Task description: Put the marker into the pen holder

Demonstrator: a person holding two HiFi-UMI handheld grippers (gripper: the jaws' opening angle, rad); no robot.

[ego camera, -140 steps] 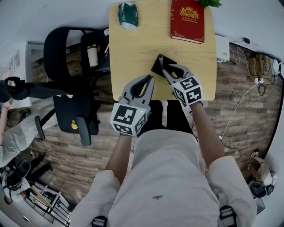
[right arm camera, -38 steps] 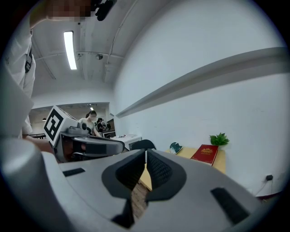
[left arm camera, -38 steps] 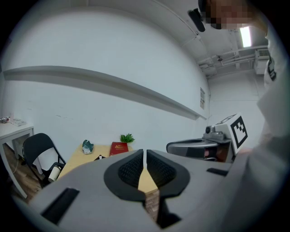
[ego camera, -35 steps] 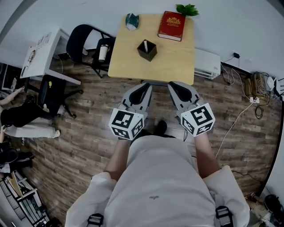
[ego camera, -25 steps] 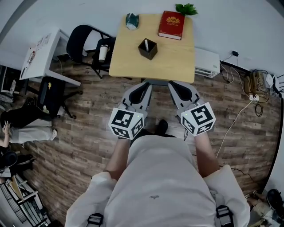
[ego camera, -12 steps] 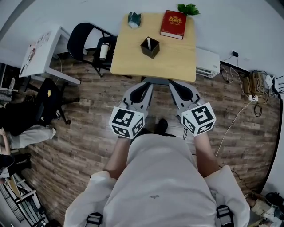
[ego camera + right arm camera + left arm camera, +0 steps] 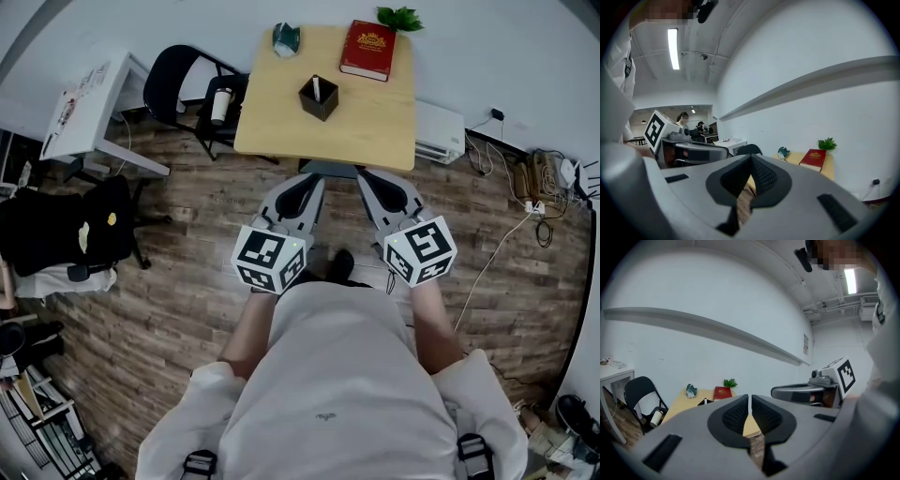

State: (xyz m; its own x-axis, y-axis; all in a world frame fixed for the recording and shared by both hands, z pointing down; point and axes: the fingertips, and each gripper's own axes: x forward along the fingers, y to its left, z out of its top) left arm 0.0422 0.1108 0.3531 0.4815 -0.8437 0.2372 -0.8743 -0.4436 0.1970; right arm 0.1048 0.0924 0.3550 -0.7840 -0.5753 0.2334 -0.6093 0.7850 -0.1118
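Observation:
The black pen holder (image 7: 319, 97) stands on the wooden table (image 7: 366, 122), and the white marker (image 7: 316, 88) sticks up out of it. Both grippers hang over the floor, well short of the table's near edge. My left gripper (image 7: 316, 180) is shut with nothing in it, and its pads meet in the left gripper view (image 7: 749, 405). My right gripper (image 7: 362, 176) is also shut and empty, its jaws closed in the right gripper view (image 7: 751, 162). Far off, the pen holder (image 7: 704, 401) shows on the table (image 7: 689, 405).
A red book (image 7: 367, 50), a green-white object (image 7: 286, 37) and a plant (image 7: 400, 17) are at the table's far side. A black chair (image 7: 183, 80) with a cup (image 7: 220, 106) stands left of the table. A white desk (image 7: 89, 103) and cables (image 7: 544, 173) flank the wooden floor.
Earlier my right gripper was at the pen holder with the marker; now both grippers are far back from the table. Within the last second only the black chair at left shifted.

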